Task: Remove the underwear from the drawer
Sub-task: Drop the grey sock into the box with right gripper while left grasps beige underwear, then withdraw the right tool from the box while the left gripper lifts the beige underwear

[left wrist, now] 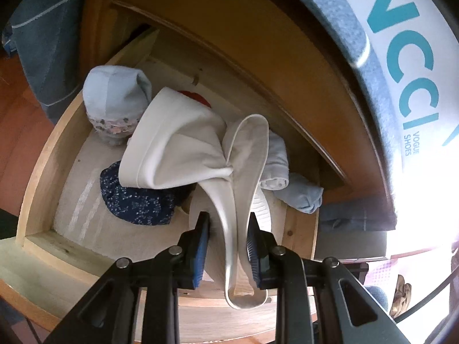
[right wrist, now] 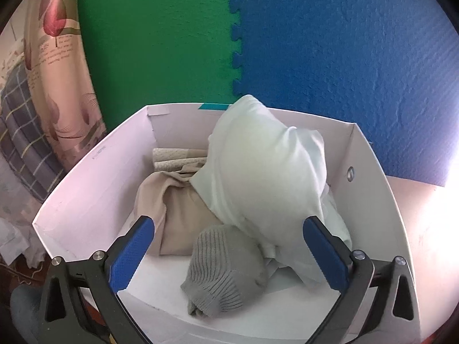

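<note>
The left gripper (left wrist: 228, 246) pinches white underwear (left wrist: 183, 149) above a wooden drawer (left wrist: 43, 172), beside a box (left wrist: 401, 71) reading "VOGUE SHOES". The right gripper (right wrist: 229, 253) hangs spread over a white box (right wrist: 86, 177) of clothes.

The left gripper (left wrist: 228, 239) is seen from just behind its two black arms; its blue pads (left wrist: 202, 246) are pulled in close together, and a strip of white underwear (left wrist: 183, 146) is pinched tight between them; the gripper is pointed forward and down. The right gripper (right wrist: 228, 253) is held wide; its blue pads (right wrist: 130, 256) are set far apart, and nothing is pinched between them.
</note>
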A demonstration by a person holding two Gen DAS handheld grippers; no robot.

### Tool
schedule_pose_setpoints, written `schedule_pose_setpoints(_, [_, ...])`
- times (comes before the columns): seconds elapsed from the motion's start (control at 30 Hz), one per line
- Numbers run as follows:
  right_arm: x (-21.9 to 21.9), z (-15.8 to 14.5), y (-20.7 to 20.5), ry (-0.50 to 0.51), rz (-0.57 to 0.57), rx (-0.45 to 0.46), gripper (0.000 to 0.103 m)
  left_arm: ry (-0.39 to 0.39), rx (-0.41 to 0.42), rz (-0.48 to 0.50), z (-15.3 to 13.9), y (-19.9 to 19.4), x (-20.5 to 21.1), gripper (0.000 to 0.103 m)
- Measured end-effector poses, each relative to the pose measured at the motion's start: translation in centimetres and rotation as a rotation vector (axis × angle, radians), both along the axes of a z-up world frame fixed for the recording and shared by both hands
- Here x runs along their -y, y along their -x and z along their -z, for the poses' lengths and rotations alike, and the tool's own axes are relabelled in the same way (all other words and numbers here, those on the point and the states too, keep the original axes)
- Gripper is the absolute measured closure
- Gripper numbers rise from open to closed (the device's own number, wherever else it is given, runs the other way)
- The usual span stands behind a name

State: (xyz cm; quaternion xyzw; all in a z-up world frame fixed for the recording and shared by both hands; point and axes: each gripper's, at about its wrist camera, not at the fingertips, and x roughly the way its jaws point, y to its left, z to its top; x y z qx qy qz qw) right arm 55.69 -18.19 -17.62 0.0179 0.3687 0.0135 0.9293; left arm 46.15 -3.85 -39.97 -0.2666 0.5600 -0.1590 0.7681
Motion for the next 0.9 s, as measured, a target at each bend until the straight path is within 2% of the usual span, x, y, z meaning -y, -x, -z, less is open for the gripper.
schedule_pose_setpoints(0.53, [-0.2,-0.1,0.5,0.039,0.03,0.07,0.0,-0.045,0.018,0.007,0.3,0.4,1.1,0.078])
schedule_pose_setpoints(0.77, [-0.3,-0.1,0.6,0.043,0.027,0.091,0.0,-0.075,0.059,-0.004,-1.3,1.2,0.5,0.078])
schedule_pose_setpoints(0.83, [-0.3,-0.1,0.7,0.045,0.029,0.1,0.0,-0.098,0.081,-0.008,-2.0,1.6,0.0,0.08])
schedule_pose_setpoints(0.87, [-0.2,-0.1,0.7,0.045,0.028,0.103,0.0,-0.106,0.088,-0.01,-2.3,1.8,-0.3,0.084])
schedule_pose_setpoints(0.9, [-0.2,-0.1,0.7,0.046,0.028,0.107,0.0,-0.111,0.096,-0.013,-2.7,2.0,-0.7,0.093])
